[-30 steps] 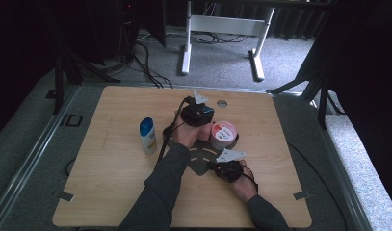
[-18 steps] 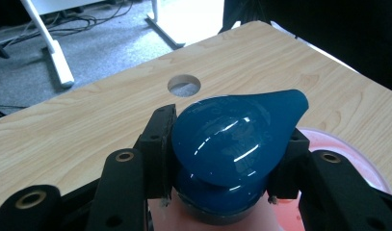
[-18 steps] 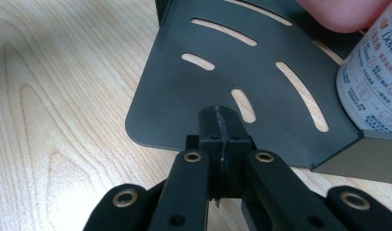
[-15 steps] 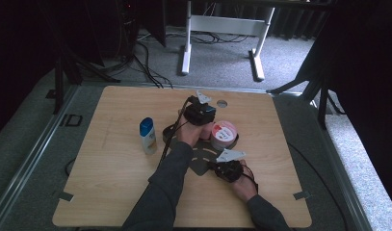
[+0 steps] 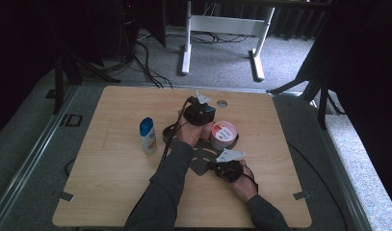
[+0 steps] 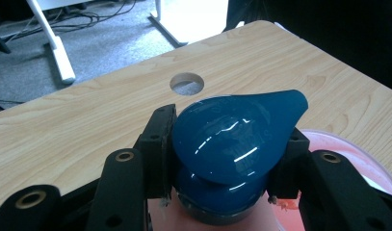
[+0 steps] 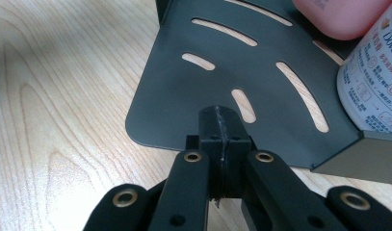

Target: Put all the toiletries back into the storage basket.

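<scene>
Above the dark slotted rack on the desk, the left gripper, jaws clamped on a blue-capped bottle, has barely shifted in 1 second, suggesting careful placement, while the right gripper's closed jaws pin the rack's edge.

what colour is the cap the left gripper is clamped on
Glossy blue. The left gripper grips the blue cap; it shows best in the left gripper view.
</scene>
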Motion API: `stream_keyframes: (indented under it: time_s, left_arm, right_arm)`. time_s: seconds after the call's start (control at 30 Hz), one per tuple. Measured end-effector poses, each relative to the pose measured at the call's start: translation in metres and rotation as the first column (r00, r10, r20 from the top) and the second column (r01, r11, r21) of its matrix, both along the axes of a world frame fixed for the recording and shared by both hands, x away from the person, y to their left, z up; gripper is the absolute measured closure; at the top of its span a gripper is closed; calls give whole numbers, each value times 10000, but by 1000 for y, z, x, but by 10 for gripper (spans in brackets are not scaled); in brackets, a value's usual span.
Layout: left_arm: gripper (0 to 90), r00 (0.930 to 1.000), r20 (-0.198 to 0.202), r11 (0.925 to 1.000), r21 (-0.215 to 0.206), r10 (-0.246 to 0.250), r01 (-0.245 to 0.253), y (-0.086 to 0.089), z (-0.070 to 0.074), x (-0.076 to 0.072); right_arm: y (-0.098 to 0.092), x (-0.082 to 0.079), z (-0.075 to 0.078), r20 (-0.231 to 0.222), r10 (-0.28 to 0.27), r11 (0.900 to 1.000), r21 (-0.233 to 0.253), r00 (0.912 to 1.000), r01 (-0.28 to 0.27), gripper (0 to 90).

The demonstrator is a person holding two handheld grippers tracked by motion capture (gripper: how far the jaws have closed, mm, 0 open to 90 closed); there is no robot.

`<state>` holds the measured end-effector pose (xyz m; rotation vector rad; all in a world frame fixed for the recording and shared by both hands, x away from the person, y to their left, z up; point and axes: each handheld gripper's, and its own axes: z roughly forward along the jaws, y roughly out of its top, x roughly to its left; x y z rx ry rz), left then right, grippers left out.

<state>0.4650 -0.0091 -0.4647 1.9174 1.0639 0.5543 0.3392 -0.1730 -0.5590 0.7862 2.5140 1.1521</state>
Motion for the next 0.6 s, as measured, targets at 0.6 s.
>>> stream_keyframes:
  time_s: [0.6]
  left_arm:
    - [525, 9997, -139, 9998, 117, -178, 180, 1, -4, -1]
  right_arm:
    - [0, 0, 0, 7, 12, 10000, 5, 10000, -12, 900]
